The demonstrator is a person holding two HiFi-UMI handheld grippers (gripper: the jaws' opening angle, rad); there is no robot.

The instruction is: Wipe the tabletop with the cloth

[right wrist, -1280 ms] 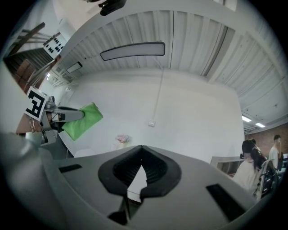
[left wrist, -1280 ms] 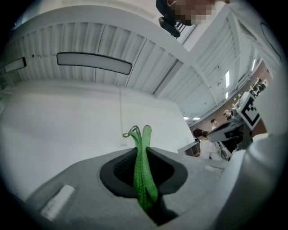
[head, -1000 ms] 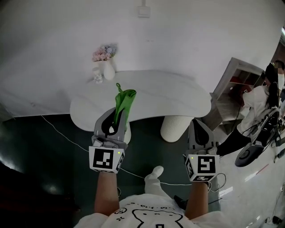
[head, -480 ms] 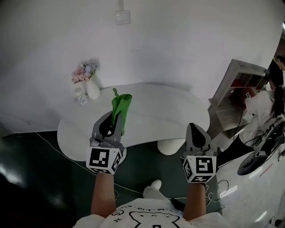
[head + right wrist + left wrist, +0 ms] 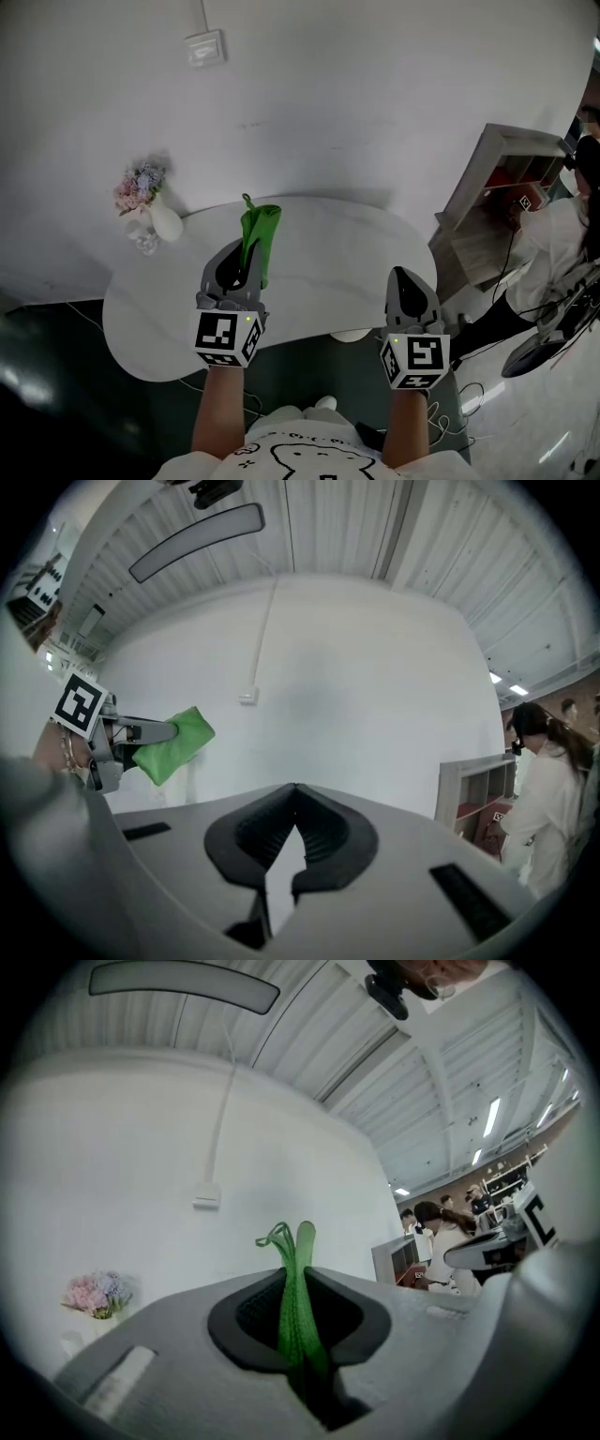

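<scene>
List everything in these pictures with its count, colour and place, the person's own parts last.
table: one, white, rounded, against the wall.
cloth: one, green, held up above the table.
vase: one, white, holding pink and blue flowers, at the table's far left.
wall plate: one, white, on the wall above the vase.
shelf unit: one, pale, right of the table.
bystander: one, white top, far right.
left gripper: one, grey, jaws shut on the cloth.
right gripper: one, grey, jaws together, empty, near the table's right end.
forearms: two, bare, bottom of the head view.
</scene>
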